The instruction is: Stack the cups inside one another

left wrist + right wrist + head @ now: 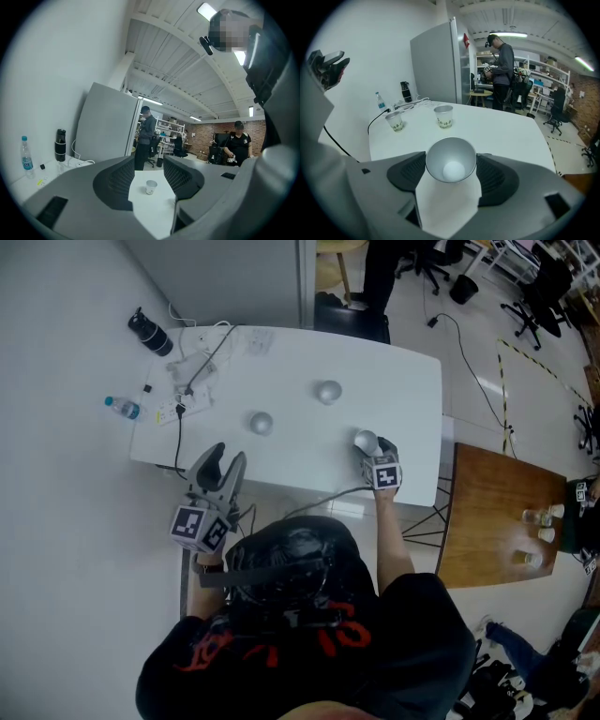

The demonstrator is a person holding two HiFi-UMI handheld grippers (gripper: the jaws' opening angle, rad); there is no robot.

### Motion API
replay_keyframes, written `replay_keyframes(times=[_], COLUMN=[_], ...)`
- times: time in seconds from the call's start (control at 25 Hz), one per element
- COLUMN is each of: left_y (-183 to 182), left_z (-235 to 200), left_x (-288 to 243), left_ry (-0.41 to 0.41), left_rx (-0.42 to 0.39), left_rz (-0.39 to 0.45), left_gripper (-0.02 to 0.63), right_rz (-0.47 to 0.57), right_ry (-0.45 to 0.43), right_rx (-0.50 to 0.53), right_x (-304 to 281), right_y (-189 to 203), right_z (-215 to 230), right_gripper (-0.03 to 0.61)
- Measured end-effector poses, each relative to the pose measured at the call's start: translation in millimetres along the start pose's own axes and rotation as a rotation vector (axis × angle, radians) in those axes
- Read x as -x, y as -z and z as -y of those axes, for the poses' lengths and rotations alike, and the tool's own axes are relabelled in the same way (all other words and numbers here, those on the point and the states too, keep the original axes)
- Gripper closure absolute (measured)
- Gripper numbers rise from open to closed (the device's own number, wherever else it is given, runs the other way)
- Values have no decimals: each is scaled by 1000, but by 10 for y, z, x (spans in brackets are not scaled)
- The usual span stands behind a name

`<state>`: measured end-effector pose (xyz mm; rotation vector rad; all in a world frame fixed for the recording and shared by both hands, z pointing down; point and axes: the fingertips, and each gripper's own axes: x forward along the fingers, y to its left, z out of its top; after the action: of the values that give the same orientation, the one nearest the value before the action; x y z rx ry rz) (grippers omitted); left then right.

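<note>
Between the right gripper's [451, 172] pads a paper cup [451, 161] is sitting upright on the white table [403, 381], mouth up and long axis vertical. Both pads are meeting its rim, so the jaws are looking closed on it. It is standing at the near right of the table, just ahead of that hand. Two more cups are standing apart from it, further in and to the left. The middle cup [260, 423] is lying leftward across the table and the far cup [327, 391] is lying ahead and slightly left, both upright with mouths up. The gripped cup is probably needing a lift straight up, then a carry left and away to drop into one of those mouths. The far cup is looking about as close to it as the middle one. The left gripper [228, 457] is hanging at the near left edge, jaws spread and gripping nothing, and it is sitting nearer the middle cup than the right gripper is.
</note>
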<state>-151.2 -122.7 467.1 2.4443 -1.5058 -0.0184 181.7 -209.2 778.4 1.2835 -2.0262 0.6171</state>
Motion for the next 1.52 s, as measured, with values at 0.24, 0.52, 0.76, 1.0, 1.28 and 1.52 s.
replay_keyframes(times=[0.24, 0.52, 0.76, 1.0, 1.28, 1.52], left_y=[9, 16, 44, 24, 25, 13], left_z=[37, 65, 43, -22, -126, -218], left_x=[-62, -82, -79, -10, 94, 194], left_ry=[7, 9, 2, -25, -73, -114], left_rx=[-1, -8, 3, 5, 12, 18], left_rz=[-2, -4, -2, 11, 24, 40], left_gripper=[416, 416, 416, 416, 416, 416], right_rz=[56, 162, 254, 330, 340, 333], right_ry=[-14, -52, -97, -150, -199, -219], right_rx=[58, 133, 146, 128, 112, 156], right_x=[152, 509, 734, 845, 723, 590], right_y=[-182, -596, -1050, -1421, -1639, -1837], right_z=[-85, -230, -340, -410, -418, -457], right_gripper=[228, 229, 232, 235, 235, 235])
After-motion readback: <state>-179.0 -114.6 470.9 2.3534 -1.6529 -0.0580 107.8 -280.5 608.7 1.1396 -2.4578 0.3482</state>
